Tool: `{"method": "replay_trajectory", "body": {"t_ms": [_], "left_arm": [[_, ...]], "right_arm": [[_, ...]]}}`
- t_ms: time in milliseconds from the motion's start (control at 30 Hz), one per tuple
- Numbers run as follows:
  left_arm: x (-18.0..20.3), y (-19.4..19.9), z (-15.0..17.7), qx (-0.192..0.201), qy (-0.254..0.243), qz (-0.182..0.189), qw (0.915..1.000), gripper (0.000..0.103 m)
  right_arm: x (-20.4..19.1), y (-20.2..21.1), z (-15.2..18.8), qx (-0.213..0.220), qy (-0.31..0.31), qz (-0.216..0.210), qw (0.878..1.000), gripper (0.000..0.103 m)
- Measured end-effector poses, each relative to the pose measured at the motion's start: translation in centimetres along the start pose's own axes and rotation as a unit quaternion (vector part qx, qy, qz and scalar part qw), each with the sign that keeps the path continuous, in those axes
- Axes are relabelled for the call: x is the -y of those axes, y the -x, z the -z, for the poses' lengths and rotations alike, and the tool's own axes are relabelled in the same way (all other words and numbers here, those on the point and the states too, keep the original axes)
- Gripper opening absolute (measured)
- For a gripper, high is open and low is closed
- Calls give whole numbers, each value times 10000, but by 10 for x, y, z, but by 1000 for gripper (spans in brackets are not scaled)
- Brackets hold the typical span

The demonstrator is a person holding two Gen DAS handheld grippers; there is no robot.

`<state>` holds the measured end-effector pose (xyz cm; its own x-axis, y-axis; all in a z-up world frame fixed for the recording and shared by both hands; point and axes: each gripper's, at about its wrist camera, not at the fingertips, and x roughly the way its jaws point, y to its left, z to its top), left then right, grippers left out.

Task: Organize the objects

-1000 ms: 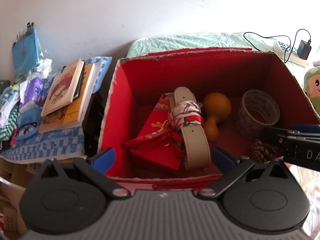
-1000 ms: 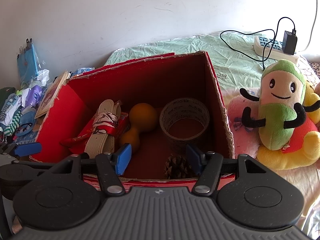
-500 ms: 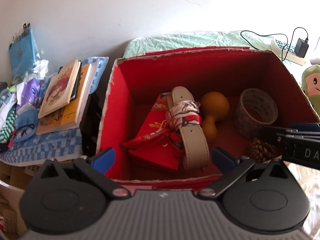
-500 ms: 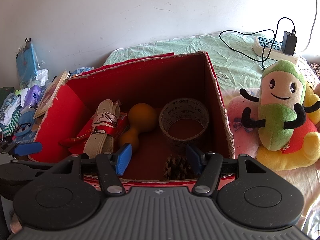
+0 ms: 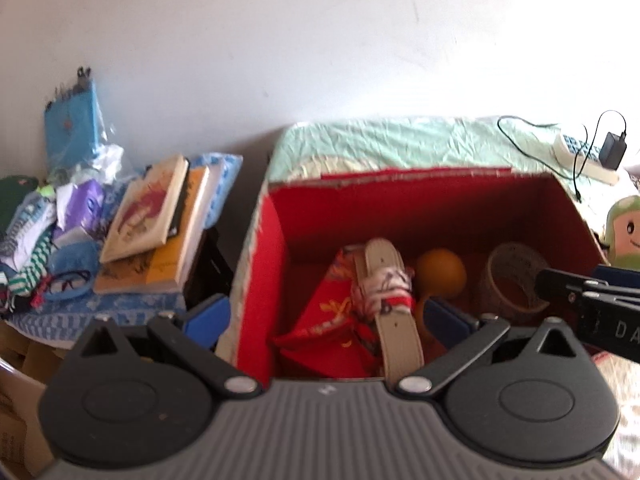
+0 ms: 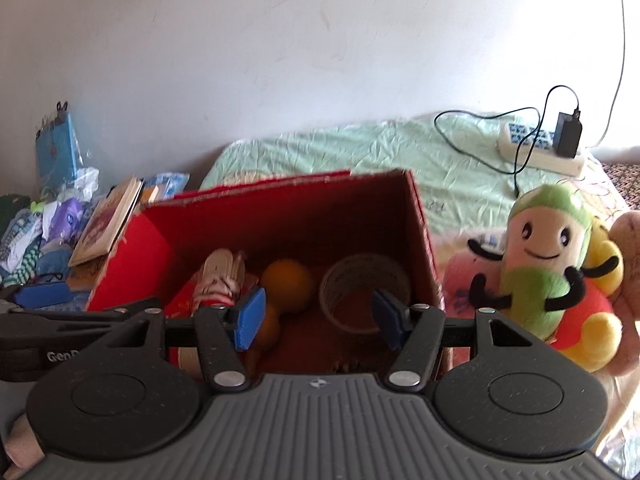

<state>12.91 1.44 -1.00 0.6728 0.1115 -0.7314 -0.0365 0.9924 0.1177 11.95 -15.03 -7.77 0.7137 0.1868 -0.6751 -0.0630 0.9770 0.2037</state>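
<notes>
- The red-lined open cardboard box [image 5: 276, 264] sits on a bed with a pale green crinkled sheet [image 6: 360, 152].
- Inside the box, a beige leather belt [image 5: 396, 320] wrapped in a red-and-white patterned scarf [image 5: 384, 292] lies on a red gift packet [image 5: 332, 320] toward 9 o'clock.
- An orange gourd-shaped toy [image 6: 288, 280] lies mid-box; a roll of clear tape [image 6: 366, 284] stands toward 3 o'clock.
- The left tongs [image 5: 326, 316] stand wide over the box's near left wall, holding nothing.
- The right tongs [image 6: 318, 316] gape wide above the near edge, empty.
- A green-and-cream smiling plush toy [image 6: 544, 256] sits outside at 3 o'clock.
- Stacked books [image 5: 160, 224] lie at 9 o'clock.
</notes>
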Motion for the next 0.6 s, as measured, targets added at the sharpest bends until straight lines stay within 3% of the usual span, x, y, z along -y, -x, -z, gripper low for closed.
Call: {"method": "replay_trajectory", "body": {"t_ms": [200, 600], "left_arm": [[2, 7, -3, 182, -7, -1, 9998, 103], [4, 2, 1, 107, -29, 115, 9999, 101]], "right_arm": [[1, 3, -2, 170, 2, 56, 9998, 63], [-2, 1, 2, 91, 16, 12, 10000, 63]]}}
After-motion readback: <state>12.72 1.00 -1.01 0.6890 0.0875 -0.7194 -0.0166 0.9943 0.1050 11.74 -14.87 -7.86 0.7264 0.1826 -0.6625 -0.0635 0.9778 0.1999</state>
